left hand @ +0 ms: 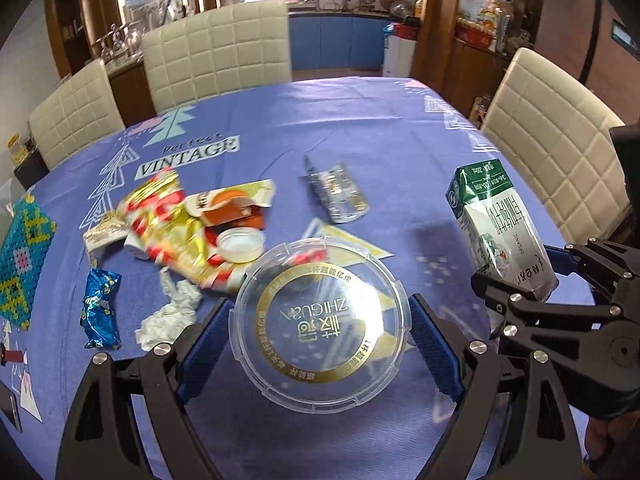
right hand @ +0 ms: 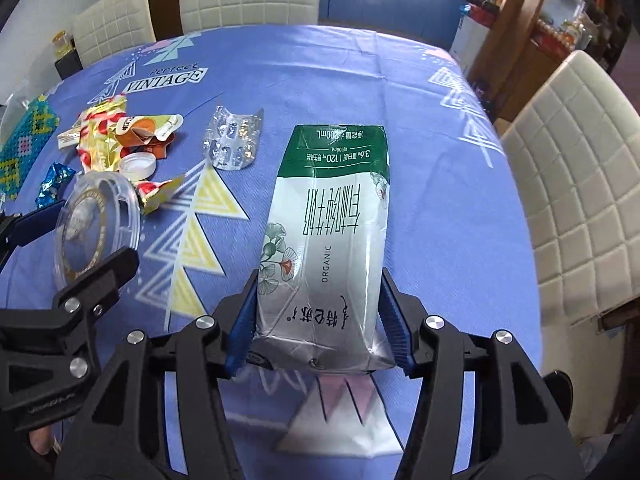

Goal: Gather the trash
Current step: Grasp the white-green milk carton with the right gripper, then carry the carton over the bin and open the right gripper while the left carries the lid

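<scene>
Right in front of me the milk carton [right hand: 326, 240] sits pinched between the blue pads of my right tool [right hand: 320, 320], gripped at its silver bottom end, green top pointing away from me, lifted clear of the desk [right hand: 360, 80]. Over on the other side, my left tool [left hand: 320, 336] stands wide, its pads pressing the rim of the round clear plastic lid [left hand: 320, 320] with the gold ring, one pad on each side, the lid held tilted above the purple cloth. The rest of the trash lies on the desk beyond the left tool: a crumpled white tissue [left hand: 170, 316] just beside its left finger, a blue foil wrapper [left hand: 100, 308] further left, the gold-and-red snack wrapper [left hand: 172, 232] with a white bottle cap [left hand: 240, 244] resting on it, and an orange sachet [left hand: 236, 208] behind that. An empty pill blister pack [left hand: 338, 196] lies ahead, between the two tools. A beaded mat [left hand: 22, 260] sits far left.
</scene>
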